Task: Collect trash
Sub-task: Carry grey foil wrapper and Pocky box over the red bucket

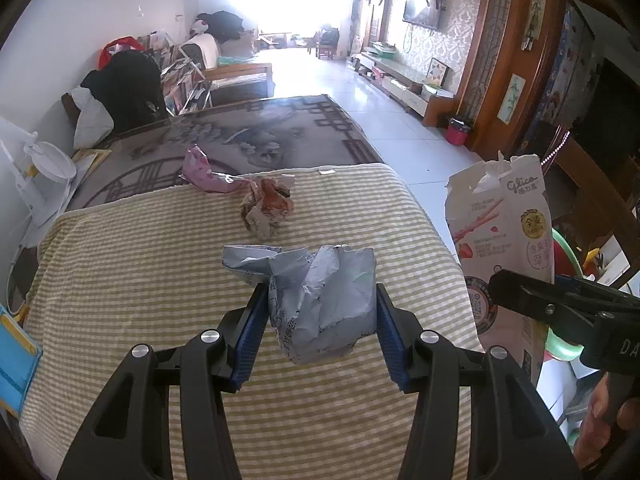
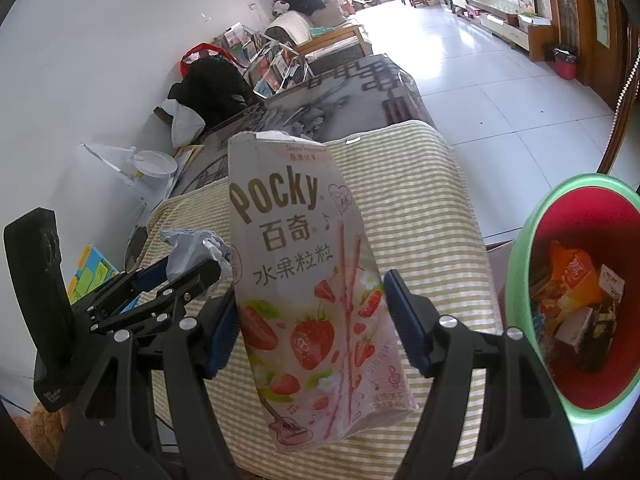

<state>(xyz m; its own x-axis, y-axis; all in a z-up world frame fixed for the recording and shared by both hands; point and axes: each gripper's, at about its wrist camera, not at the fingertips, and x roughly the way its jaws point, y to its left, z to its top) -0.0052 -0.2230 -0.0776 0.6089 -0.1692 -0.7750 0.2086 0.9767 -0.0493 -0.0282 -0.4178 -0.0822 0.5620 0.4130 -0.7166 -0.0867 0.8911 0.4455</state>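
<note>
In the left wrist view my left gripper (image 1: 320,312) is shut on a crumpled grey paper bag (image 1: 324,292), held just above the yellow striped cloth (image 1: 140,280). Further along the cloth lie a crumpled brown-orange wrapper (image 1: 266,204) and a pink wrapper (image 1: 204,172). In the right wrist view my right gripper (image 2: 314,316) is shut on a pink Pocky box (image 2: 304,280), its blue pads pressing both sides. That box (image 1: 500,232) hangs past the cloth's right edge. A green-rimmed bin with a red liner (image 2: 520,280) stands at the right, with several wrappers inside. The left gripper (image 2: 180,276) with its grey paper (image 2: 196,248) shows at the left.
A grey patterned tabletop (image 1: 260,132) extends beyond the cloth. A white appliance (image 1: 44,168) and a blue box (image 1: 12,364) sit at the left. White tiled floor (image 1: 400,136) runs along the right, with a small red bin (image 1: 458,132) far off. A person's hand (image 1: 600,420) holds the right gripper.
</note>
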